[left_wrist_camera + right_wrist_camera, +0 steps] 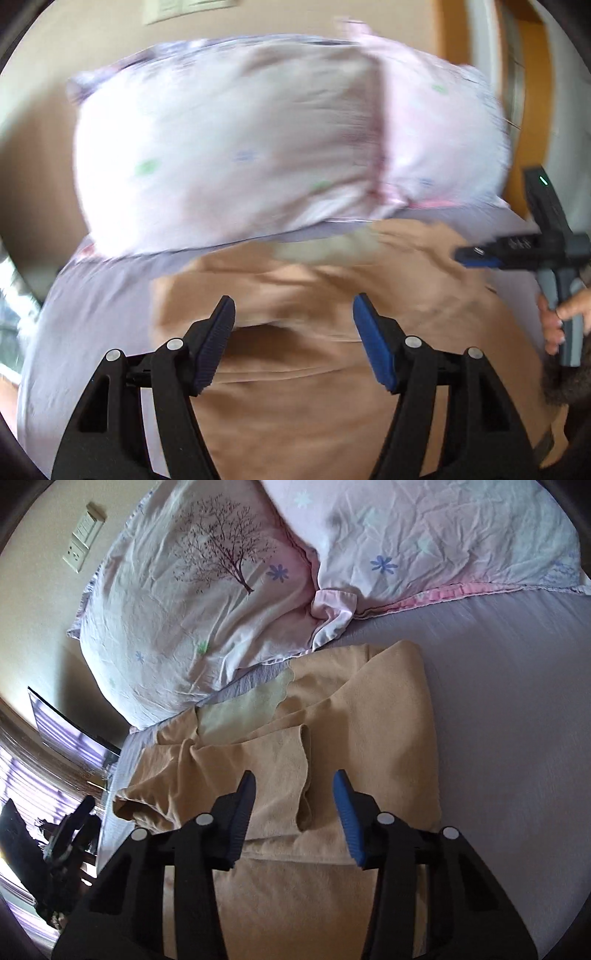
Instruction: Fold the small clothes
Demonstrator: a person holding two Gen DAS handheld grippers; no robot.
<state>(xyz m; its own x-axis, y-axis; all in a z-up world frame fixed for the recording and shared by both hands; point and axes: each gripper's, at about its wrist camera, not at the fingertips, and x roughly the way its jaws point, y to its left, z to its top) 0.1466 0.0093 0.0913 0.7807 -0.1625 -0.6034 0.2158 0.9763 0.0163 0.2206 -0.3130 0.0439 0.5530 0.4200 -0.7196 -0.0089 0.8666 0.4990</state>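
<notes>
A tan garment (314, 325) lies partly folded on a lilac bed sheet (99, 295); the left wrist view is motion-blurred. My left gripper (293, 306) is open and empty just above the garment. In the right wrist view the same tan garment (369, 723) shows a folded flap and a pale green inner patch (247, 705). My right gripper (293, 782) is open and empty above the flap's edge. The right gripper also shows in the left wrist view (476, 256), held by a hand at the right.
Two pale pink floral pillows (192, 602) (436, 546) lie at the head of the bed, just beyond the garment. A wall with switches (83, 537) is behind. The lilac sheet (517, 738) extends right. A window with blinds (22, 775) is far left.
</notes>
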